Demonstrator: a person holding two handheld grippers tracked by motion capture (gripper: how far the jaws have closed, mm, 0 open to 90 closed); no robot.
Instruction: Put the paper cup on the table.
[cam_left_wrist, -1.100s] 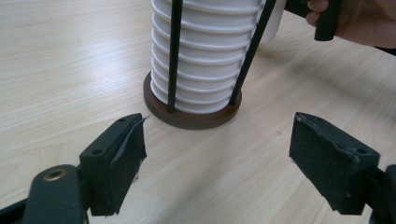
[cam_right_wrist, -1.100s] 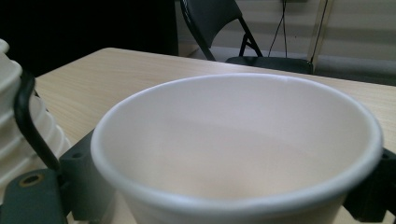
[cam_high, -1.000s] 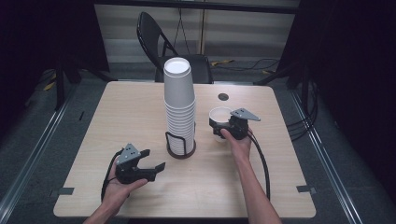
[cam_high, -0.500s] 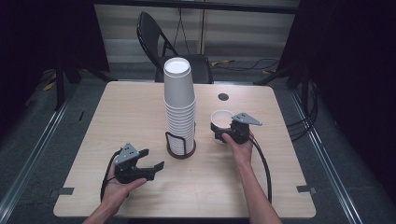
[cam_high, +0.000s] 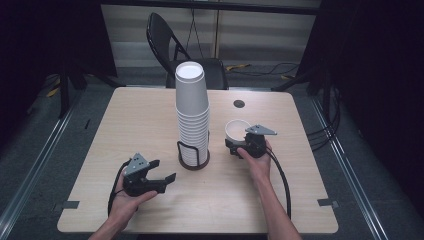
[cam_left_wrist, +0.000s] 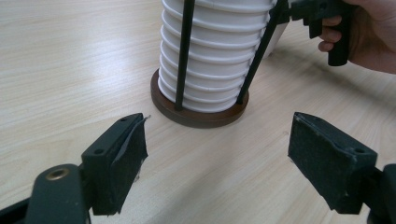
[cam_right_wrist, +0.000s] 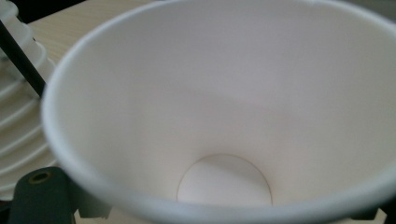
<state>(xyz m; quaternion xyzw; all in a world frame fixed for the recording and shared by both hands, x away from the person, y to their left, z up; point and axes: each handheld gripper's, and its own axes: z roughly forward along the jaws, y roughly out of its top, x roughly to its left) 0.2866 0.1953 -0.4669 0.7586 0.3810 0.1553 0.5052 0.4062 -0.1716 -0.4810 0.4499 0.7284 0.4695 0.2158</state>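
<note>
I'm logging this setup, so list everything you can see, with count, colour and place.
cup stack: one tall stack, white, upside down in the holder at table centre
holder: one, brown round base with black rods, table centre
cup: one, white, mouth up, right of the stack, in the right gripper
table: one, light wood
hole cover: one, dark, round, far part of the table
chair: one, black, folding, behind the table
tape marks: two, grey, near corners of the table
left gripper: one, black, near left, jaws open, holding nothing
right gripper: one, black, right of the stack, shut on the cup
hands: two, one on each gripper
</note>
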